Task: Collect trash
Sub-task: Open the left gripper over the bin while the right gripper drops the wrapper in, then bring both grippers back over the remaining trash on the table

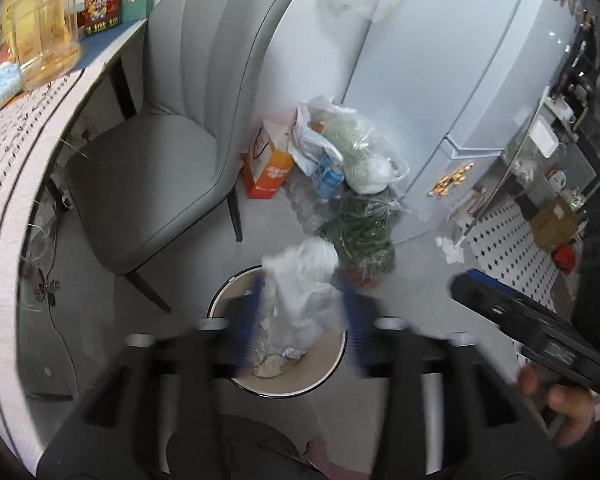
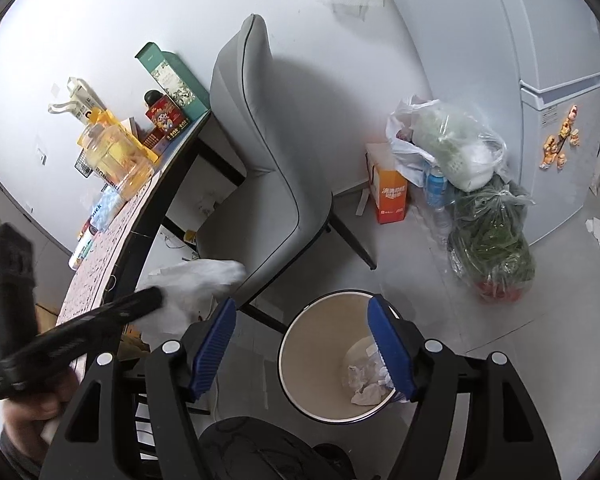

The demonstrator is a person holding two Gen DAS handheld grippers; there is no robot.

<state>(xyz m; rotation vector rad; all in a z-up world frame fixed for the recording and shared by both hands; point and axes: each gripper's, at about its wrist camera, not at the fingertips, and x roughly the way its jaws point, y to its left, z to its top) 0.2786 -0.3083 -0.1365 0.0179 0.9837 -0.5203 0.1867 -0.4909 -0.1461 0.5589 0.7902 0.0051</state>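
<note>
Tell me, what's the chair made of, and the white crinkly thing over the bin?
The chair looks padded, covered in smooth grey leather or imitation leather: it has a soft sheen and stitched ribs. Its thin legs look like dark metal, though that's hard to confirm. The white thing seems to be a thin plastic bag: see-through, crumpled, shiny.

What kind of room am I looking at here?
Most likely the dining corner of a home kitchen: a pale blue fridge with magnets, a grey padded chair at a cluttered table, and bagged groceries on the floor.
</note>
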